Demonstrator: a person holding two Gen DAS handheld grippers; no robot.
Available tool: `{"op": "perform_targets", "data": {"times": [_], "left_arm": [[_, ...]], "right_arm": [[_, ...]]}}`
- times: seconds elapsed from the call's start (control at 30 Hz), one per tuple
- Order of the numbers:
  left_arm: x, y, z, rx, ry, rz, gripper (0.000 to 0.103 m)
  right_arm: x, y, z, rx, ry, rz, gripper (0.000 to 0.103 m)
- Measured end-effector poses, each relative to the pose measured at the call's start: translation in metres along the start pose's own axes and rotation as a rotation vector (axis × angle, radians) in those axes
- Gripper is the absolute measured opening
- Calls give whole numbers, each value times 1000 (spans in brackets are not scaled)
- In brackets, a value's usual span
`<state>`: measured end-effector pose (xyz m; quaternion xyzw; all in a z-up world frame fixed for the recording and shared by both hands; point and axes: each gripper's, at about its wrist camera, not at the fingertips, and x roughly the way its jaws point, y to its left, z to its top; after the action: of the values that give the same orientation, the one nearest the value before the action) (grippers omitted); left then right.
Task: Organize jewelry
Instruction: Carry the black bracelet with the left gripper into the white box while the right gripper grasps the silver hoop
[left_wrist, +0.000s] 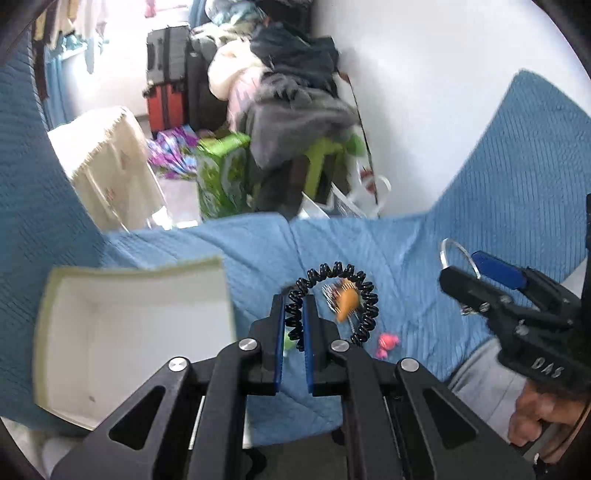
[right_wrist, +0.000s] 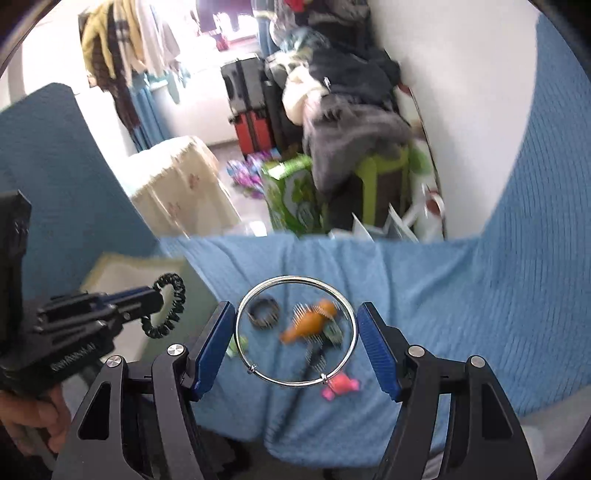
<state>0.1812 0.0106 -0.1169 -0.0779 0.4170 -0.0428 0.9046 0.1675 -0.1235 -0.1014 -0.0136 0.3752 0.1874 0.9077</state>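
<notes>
Nearest the left wrist camera, the left gripper (left_wrist: 293, 317) has its blue pads clenched on a black coiled hair tie (left_wrist: 334, 304), which stands up as a ring just past the fingertips. Left of it, a white open box (left_wrist: 129, 332) sits on the blue blanket (left_wrist: 258, 243), its inside bare and its near wall close beside the gripper's left finger. Between the box and the blanket's far edge there is open cloth with room to move.

Through and under the coil lie an orange clip (left_wrist: 347, 301), blurred, and a small pink piece (left_wrist: 386, 343) to its right, both loose on the blanket. Farther right, the right gripper (left_wrist: 476, 275) is held by a hand (left_wrist: 535, 413) low at the right edge.

From the right wrist view, the right gripper (right_wrist: 295, 336) stands wide, its pads grasping a silver bangle (right_wrist: 296, 332) by its left and right sides. Seen through the bangle, a dark braided ring (right_wrist: 264, 313) and the orange clip lie on the blanket, with the pink piece just beyond the bangle's lower right rim.

Past the blanket's far edge the floor is crowded: a cream covered stand (left_wrist: 114, 162) at left, a green carton (left_wrist: 221, 173) in the middle, then a green stool (left_wrist: 325, 158) heaped with clothes against the white wall.
</notes>
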Motion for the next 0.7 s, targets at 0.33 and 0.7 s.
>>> {"op": "perform_targets", "data": {"times": [0.33, 0.7], "left_arm": [[-55, 45, 5, -22, -92, 80, 9], [-63, 107, -23, -117, -65, 127, 9]], "right_arm": [[-27, 52, 46, -49, -72, 92, 67], [-2, 134, 40, -106, -44, 173, 67]]}}
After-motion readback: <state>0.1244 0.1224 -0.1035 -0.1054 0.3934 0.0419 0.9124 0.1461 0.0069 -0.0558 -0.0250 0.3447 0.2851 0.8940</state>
